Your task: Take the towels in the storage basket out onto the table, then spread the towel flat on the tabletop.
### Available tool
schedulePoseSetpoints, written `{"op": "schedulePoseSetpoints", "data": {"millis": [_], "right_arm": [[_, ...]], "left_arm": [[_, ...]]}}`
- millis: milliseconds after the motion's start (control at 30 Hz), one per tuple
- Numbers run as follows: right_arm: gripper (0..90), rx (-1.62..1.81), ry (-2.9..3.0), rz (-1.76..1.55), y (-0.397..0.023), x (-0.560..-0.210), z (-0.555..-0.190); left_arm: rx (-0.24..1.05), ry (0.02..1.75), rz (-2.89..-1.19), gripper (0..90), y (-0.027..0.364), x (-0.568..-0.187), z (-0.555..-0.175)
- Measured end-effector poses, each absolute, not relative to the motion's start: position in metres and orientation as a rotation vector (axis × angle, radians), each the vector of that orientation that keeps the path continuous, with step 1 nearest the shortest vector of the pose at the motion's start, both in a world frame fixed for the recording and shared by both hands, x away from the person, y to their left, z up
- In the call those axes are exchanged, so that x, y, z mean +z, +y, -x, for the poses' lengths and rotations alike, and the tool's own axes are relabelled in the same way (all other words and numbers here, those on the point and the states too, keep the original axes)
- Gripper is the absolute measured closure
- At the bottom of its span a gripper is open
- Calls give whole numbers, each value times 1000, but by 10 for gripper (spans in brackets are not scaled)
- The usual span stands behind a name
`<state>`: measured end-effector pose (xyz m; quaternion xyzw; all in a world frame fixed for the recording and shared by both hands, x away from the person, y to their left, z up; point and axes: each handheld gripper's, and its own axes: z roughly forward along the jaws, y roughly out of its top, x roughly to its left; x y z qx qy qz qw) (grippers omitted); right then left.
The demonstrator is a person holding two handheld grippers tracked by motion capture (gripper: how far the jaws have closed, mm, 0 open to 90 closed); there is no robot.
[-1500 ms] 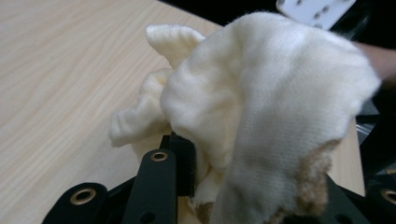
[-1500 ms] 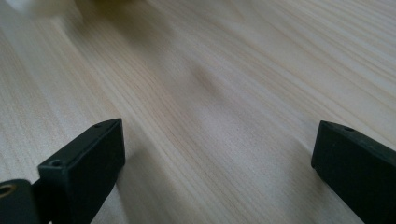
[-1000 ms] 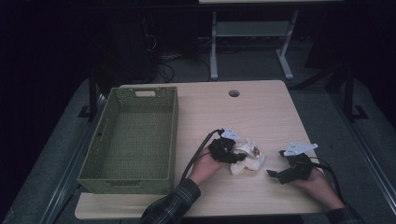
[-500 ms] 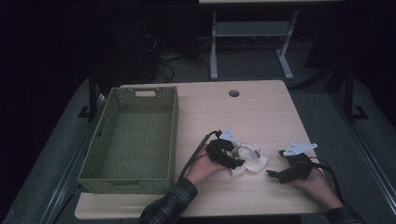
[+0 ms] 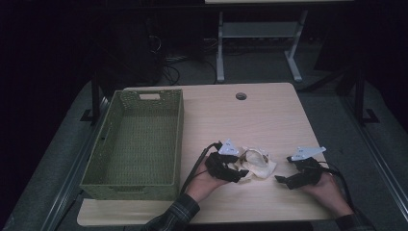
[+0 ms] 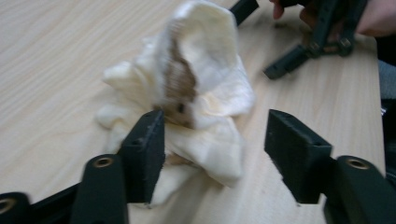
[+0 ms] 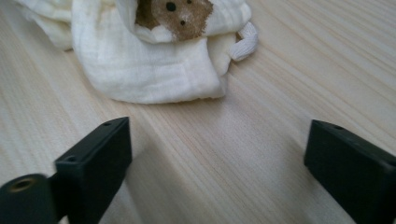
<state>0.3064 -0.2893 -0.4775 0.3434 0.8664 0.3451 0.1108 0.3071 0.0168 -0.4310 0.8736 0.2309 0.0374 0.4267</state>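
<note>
One cloth (image 5: 255,163), one basket (image 5: 139,144), one table (image 5: 269,115) and two grippers, one in each hand.

The cloth lies crumpled on the table, well to the right of the basket and near the table's front edge, between the two grippers. The left gripper (image 5: 236,174) is at the cloth's left side; in the left gripper view its jaws stand apart with a fold of cloth (image 6: 196,98) between them, the left pad touching the fabric and the right pad clear of it, so nothing is clamped. Its jaws have just been closing a little, after springing wide. The right gripper (image 5: 280,179) rests just beside the cloth's right side, apart from it; in the right gripper view its jaws are spread wide over bare wood, the cloth (image 7: 154,56) lying ahead of them. They have just narrowed slightly, with nothing between.

The cloth is cream muslin, soft and rumpled, bunched into a heap, with a brown patch bearing dark dots and a small ribbed white tab at one edge.
</note>
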Motion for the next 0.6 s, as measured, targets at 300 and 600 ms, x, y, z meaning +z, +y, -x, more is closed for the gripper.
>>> {"op": "schedulePoseSetpoints", "data": {"millis": [300, 600], "right_arm": [[212, 1098, 2555, -975, -289, -470, -304], [432, 1223, 2561, -886, -286, -459, -296]], "left_arm": [[77, 524, -2221, 551, 7, -440, -300], [122, 528, -2303, 566, -8, -455, -305]]}}
